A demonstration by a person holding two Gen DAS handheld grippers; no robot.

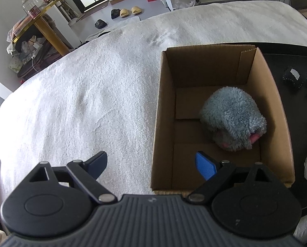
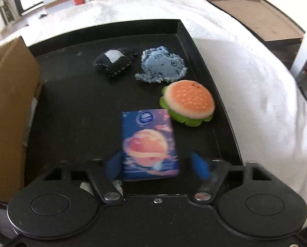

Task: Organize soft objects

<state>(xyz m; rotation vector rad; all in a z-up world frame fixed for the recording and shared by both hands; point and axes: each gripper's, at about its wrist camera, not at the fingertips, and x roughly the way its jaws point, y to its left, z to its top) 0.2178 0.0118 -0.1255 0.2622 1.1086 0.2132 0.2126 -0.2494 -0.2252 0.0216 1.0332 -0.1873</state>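
The right gripper hangs spread around the tissue pack near the black tray's front edge, not yet gripping. Centring the pack before squeezing should prevent slipping. The left gripper hovers released over the cardboard box's near-left corner.

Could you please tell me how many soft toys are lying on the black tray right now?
3: dark stitched pillow at the far side, denim plush beside it, burger plush nearer right. The tissue pack may hide more.
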